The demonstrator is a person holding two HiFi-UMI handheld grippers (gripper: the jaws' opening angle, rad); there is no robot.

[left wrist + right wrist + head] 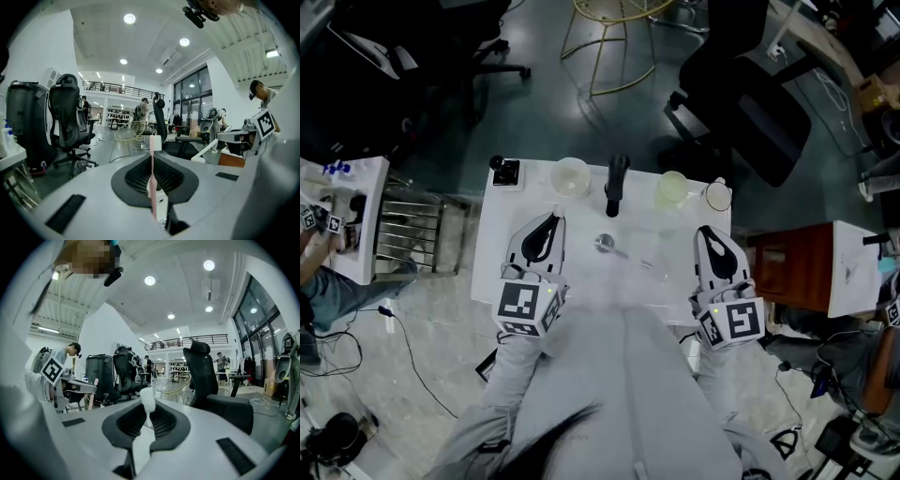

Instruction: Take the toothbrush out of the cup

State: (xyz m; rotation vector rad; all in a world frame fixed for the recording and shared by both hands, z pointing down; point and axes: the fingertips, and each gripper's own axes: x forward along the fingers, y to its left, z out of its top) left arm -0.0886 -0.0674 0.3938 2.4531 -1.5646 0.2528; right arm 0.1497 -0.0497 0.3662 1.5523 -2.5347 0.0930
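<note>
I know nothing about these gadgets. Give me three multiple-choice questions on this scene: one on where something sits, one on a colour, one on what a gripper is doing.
1. The black object stands: A) between the two cups B) left of both C) inside one
2. The toothbrush in the left gripper has a handle coloured: A) blue B) pink C) green
3. The right gripper is: A) open, empty B) shut on a cup C) shut on a white toothbrush
Key: 1A, white cup on one side, pale green cup on the other; 2B, pink stem between its jaws; 3C, jaws pinch its neck.
</note>
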